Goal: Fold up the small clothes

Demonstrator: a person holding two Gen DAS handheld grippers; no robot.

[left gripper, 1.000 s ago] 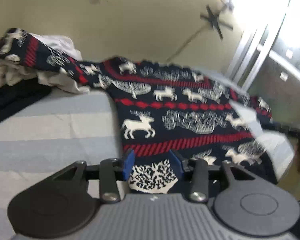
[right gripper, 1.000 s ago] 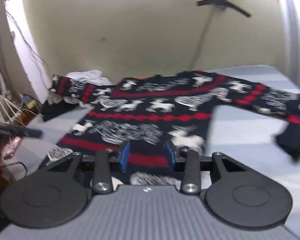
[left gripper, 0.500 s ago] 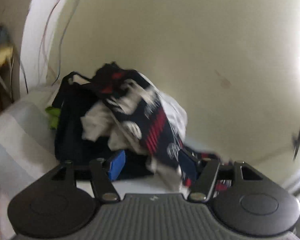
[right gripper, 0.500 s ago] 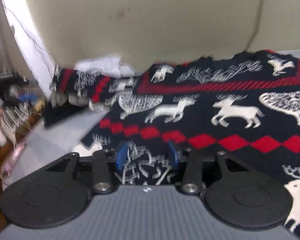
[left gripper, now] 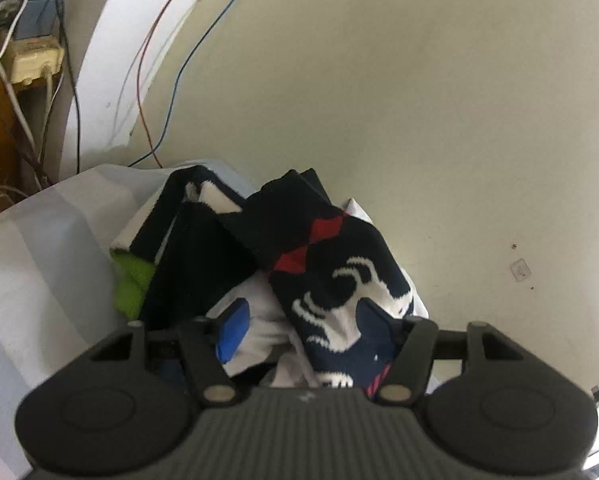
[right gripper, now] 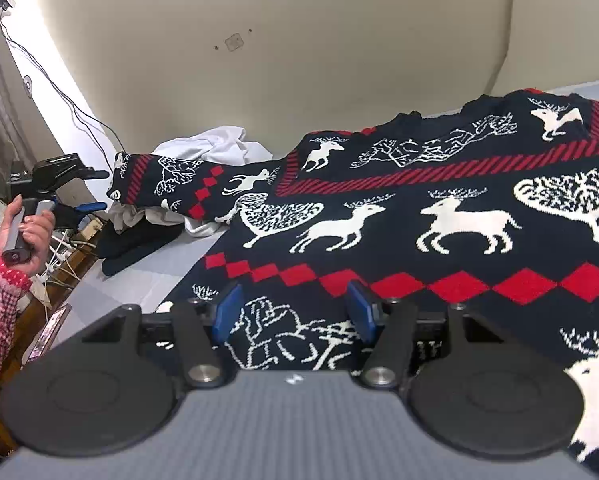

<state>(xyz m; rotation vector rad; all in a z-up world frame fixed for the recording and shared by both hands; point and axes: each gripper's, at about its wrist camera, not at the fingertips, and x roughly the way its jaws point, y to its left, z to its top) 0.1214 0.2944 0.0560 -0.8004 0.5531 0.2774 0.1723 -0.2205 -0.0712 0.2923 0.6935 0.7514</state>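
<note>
A navy sweater [right gripper: 439,216] with white deer and red diamonds lies spread on the striped bed. Its left sleeve [right gripper: 187,184] drapes over a heap of clothes at the far left. My right gripper [right gripper: 295,316] is open, low over the sweater's lower left part, with the knit between its blue pads. In the left wrist view the sleeve's cuff end [left gripper: 331,264] lies on the heap, and my left gripper [left gripper: 303,322] is open around it, the sleeve against the right pad. My left gripper also shows in the right wrist view [right gripper: 87,196], beside the sleeve end.
The heap holds a white garment [right gripper: 219,146], dark clothes [left gripper: 195,264] and a lime-green piece [left gripper: 133,284]. The wall [right gripper: 299,40] stands right behind the bed. Cables and a socket box [left gripper: 35,58] hang left of the bed. A phone [right gripper: 47,334] lies at the bed's left edge.
My left gripper swung left from the sweater's hem to the sleeve on the heap and closed in on it. My right gripper moved forward and left over the sweater's body.
</note>
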